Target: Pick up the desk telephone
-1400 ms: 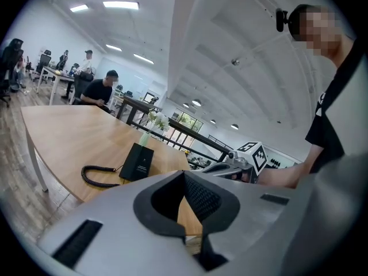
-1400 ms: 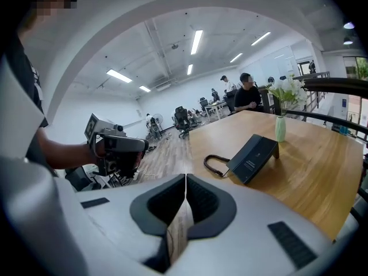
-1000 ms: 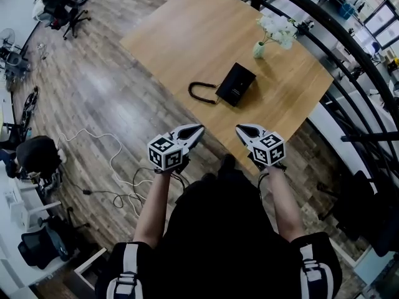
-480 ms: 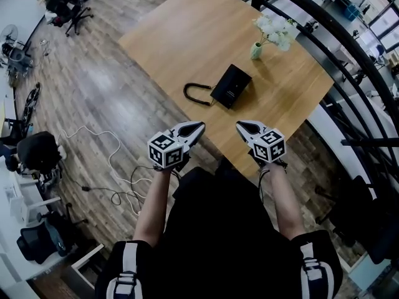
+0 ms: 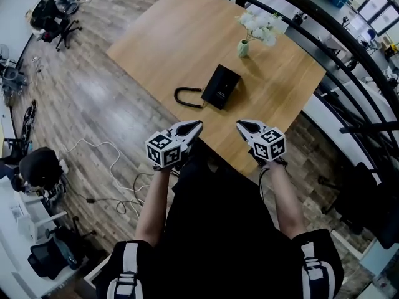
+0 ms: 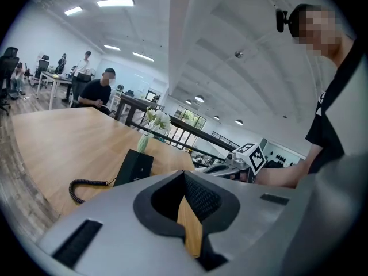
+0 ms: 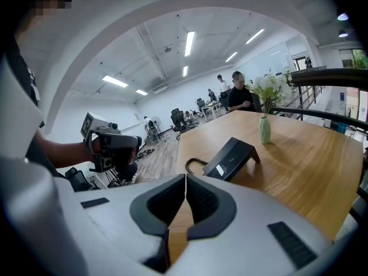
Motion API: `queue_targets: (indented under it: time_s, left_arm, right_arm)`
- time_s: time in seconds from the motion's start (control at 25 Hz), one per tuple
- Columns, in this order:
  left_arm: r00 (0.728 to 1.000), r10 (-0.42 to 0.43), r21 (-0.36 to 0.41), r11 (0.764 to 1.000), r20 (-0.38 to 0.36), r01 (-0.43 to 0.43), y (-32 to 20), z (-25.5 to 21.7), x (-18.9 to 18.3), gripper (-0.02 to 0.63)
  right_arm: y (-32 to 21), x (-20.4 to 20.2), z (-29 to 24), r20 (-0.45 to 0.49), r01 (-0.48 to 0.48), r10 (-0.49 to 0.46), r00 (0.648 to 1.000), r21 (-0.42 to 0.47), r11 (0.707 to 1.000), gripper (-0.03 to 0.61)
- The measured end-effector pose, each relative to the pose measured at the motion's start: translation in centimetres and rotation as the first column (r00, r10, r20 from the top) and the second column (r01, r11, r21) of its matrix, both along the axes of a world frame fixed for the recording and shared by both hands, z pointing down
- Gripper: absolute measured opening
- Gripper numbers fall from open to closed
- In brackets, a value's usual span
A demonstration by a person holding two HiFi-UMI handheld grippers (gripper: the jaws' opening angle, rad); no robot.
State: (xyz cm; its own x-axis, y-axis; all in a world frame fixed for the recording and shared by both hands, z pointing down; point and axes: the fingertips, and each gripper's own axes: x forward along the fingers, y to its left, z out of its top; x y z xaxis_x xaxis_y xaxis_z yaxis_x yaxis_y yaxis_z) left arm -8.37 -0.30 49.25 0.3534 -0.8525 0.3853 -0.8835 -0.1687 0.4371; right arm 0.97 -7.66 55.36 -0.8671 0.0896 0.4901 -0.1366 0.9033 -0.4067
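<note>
**Telephone sits mid-table; both grippers are closed and short of it**

The desk telephone [image 5: 220, 86] rests near the middle of the table [image 5: 168, 36]. It is a matt black wedge, and its sloped body is propped up off the wood, probably so that its face tilts towards a seated user. The right gripper view shows a small pale label on the side turned this way. A black coiled cord [image 5: 187, 98] runs from its side in a slack U and lies flat on the tabletop, so it would likely trail along on a lift. Beyond the phone stands a small pale green vase [image 5: 242, 48] of white flowers [image 5: 259, 22], apart from it and out of the approach path. The tabletop is smooth, light wood with a fine grain.

The left gripper [image 5: 198, 126] and right gripper [image 5: 240, 126] hover side by side at the table's near edge, both aimed at the phone. Each has smooth grey shells and dark ribbed pads. Both pairs of jaws are pressed together with nothing between them. They would need to part before taking hold of the wedge, so this reads as the approach.
</note>
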Motion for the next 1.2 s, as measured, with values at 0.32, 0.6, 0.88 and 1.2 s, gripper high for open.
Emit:
queue_targets:
  time_s: [0.32, 0.6, 0.88, 1.2]
  left_arm:
    - [0.992, 0.119, 0.014, 0.993, -0.043, -0.119, -4.1, 1.1, -0.5, 0.021]
    - [0.977, 0.193, 0.007, 0.981, -0.091, -0.193, -7.2, 2.5, -4.1, 0.021]
    - [0.961, 0.248, -0.019, 0.967, -0.125, -0.252, -9.8, 4.0, -7.7, 0.021]
    - [0.936, 0.323, -0.05, 0.942, -0.139, -0.333, -12.1, 5.7, -10.1, 0.021]
  right_arm:
    - [-2.2, 1.5, 1.2, -0.055, -0.129, 0.128, 0.99, 0.001, 0.992, 0.025]
    - [-4.1, -1.8, 2.2, -0.104, -0.201, 0.198, 0.975, -0.016, 0.979, 0.025]
    - [-5.2, -6.0, 3.2, -0.131, -0.234, 0.23, 0.964, -0.021, 0.972, 0.025]
    - [-6.3, -8.1, 4.5, -0.167, -0.291, 0.283, 0.945, -0.027, 0.956, 0.025]
